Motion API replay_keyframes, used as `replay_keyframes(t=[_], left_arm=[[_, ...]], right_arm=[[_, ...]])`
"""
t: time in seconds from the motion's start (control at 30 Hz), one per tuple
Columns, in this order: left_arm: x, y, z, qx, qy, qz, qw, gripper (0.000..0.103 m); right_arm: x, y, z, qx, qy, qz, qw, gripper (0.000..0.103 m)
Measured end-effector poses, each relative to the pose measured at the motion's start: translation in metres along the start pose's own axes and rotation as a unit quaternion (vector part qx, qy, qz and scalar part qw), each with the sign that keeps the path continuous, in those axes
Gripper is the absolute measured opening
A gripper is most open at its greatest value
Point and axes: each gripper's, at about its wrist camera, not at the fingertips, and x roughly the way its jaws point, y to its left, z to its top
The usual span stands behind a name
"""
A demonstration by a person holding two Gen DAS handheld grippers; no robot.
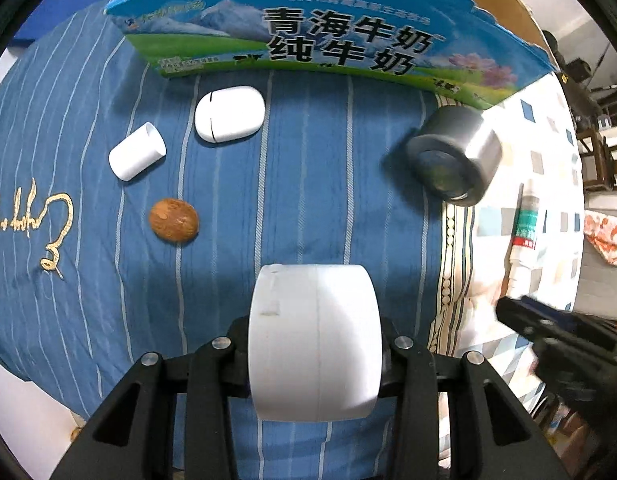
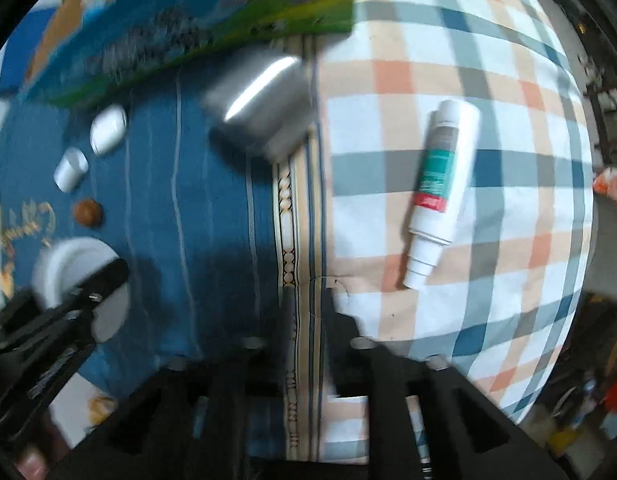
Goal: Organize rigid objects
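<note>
Tub (image 1: 314, 342), smooth white plastic cylinder, clamped in left tool (image 1: 314, 364) above striped blue cloth (image 1: 300, 208).
Right tool (image 2: 308, 344) closed, empty; shiny metal cup (image 1: 454, 154) lies sideways nearby.

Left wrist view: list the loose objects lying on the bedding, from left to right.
Small white tube → brown nut → white oval case → metal cylinder → white bottle with green label, which lies on the checked fabric rather than the blue striped cloth.
</note>
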Motion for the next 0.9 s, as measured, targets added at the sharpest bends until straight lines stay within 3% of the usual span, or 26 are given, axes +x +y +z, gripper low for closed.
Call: replay_keyframes(t=[0.03, 0.07, 0.1, 0.17, 0.27, 0.4, 0.53, 0.6, 0.67, 0.73, 0.9], left_arm=[[0.000, 0.003, 0.002, -0.003, 0.000, -0.001, 1.0000, 0.036], [0.002, 0.012, 0.008, -0.007, -0.002, -0.002, 1.0000, 0.036], [0.001, 0.015, 0.009, -0.014, -0.002, -0.002, 0.9999, 0.036], [0.001, 0.030, 0.017, -0.028, -0.004, -0.004, 0.9996, 0.036], [-0.005, 0.039, 0.027, -0.040, -0.007, 0.003, 0.9992, 0.036], [-0.005, 0.059, 0.037, -0.056, -0.007, 0.011, 0.9984, 0.036], [-0.003, 0.073, 0.041, -0.066, -0.004, 0.014, 0.9977, 0.036], [-0.001, 0.078, 0.042, -0.071, 0.000, 0.010, 0.9974, 0.036], [0.001, 0.081, 0.045, -0.072, 0.001, 0.010, 0.9973, 0.036], [0.008, 0.075, 0.045, -0.072, 0.001, 0.010, 0.9974, 0.036], [0.019, 0.073, 0.033, -0.057, 0.005, 0.013, 0.9983, 0.036]], right_arm=[[-0.008, -0.005, 0.002, 0.013, -0.016, 0.015, 1.000, 0.049], [-0.012, -0.007, 0.005, 0.020, -0.027, 0.029, 0.999, 0.075], [-0.015, -0.009, 0.011, 0.033, -0.042, 0.041, 0.998, 0.088], [-0.021, -0.005, 0.026, 0.048, -0.072, 0.059, 0.995, 0.088], [-0.016, 0.019, 0.051, 0.009, -0.081, 0.056, 0.995, 0.088], [-0.005, 0.072, 0.086, -0.111, -0.109, -0.025, 0.988, 0.088], [0.022, 0.103, 0.113, -0.184, -0.091, -0.070, 0.976, 0.086], [0.036, 0.109, 0.121, -0.188, -0.071, -0.063, 0.978, 0.073], [0.042, 0.107, 0.128, -0.161, -0.064, -0.056, 0.983, 0.072], [0.044, 0.100, 0.129, -0.124, -0.024, -0.053, 0.991, 0.071], [0.050, 0.074, 0.086, -0.098, 0.035, -0.070, 0.992, 0.071]])
